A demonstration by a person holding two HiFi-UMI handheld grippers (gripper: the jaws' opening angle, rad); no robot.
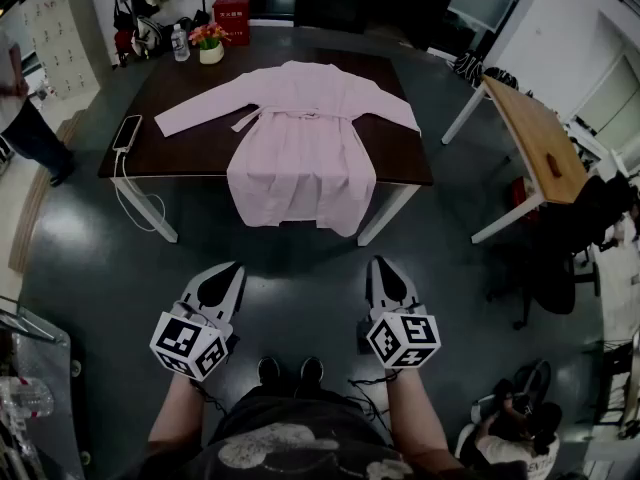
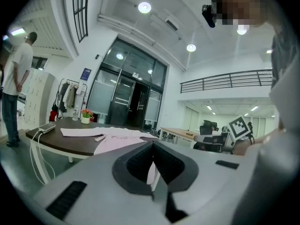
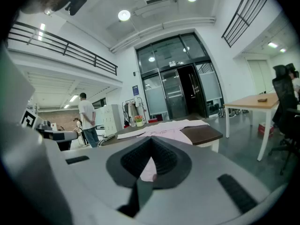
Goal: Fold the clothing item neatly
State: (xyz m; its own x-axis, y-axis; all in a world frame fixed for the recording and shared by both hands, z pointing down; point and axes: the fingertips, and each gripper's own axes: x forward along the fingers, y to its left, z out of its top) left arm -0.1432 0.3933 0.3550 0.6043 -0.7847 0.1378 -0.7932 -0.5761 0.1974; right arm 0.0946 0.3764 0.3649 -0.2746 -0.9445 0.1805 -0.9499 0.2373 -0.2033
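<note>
A pale pink robe-like garment (image 1: 300,143) lies spread flat, front up, on a dark brown table (image 1: 190,148) in the upper middle of the head view. Both long sleeves stretch out sideways, a belt crosses its waist, and its hem hangs over the table's near edge.

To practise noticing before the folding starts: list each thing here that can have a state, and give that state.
Pink garment: unfolded, spread flat, hem hanging over the table edge.
Left gripper: jaws shut, empty.
Right gripper: jaws shut, empty.
Flower pot: upright on the table.
</note>
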